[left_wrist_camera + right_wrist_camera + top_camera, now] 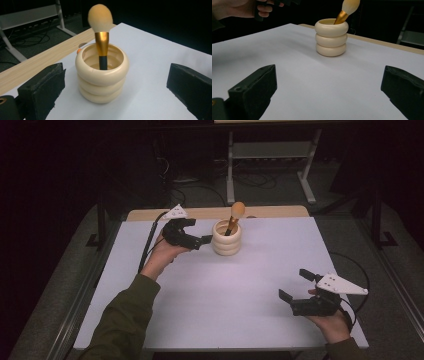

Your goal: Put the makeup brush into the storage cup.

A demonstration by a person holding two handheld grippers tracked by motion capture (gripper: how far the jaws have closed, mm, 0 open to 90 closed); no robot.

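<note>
While the left gripper (202, 240) hovers with fingers spread beside the cream holder (226, 238) near the table's (225, 290) far edge, a careless nudge could topple it and the makeup brush (234, 216); the right gripper (295, 285) waits, fingers released.

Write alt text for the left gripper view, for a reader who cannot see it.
A cream holder shaped like three stacked rings stands on a white table, with a makeup brush upright inside it, gold ferrule and fluffy tan head above the rim. The left gripper frames the holder from the bottom corners, jaws wide open and clear of it.
</note>
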